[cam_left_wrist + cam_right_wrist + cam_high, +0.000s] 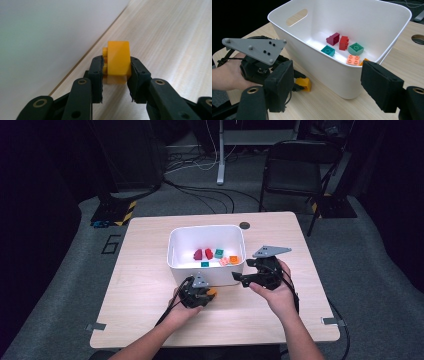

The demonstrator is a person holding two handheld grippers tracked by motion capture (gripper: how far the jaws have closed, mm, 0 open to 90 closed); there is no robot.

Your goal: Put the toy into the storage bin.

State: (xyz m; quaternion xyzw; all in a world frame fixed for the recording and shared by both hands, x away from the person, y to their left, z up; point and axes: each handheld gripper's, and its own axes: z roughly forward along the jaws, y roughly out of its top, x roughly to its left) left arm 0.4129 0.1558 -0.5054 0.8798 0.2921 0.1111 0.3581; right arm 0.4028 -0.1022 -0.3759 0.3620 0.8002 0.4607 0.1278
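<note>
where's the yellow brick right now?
The yellow brick sits on the table, clamped in the left gripper jaws, just outside the white bin near wall, in the high view's lower middle.

Yellow brick (117, 58) (studded) beside tub (50, 37)

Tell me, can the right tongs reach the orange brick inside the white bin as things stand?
Probably yes. The right tongs stand open beside the white bin, whose top is open, and the orange brick lies near that wall with nothing over it; they would need to lift over the rim.
</note>
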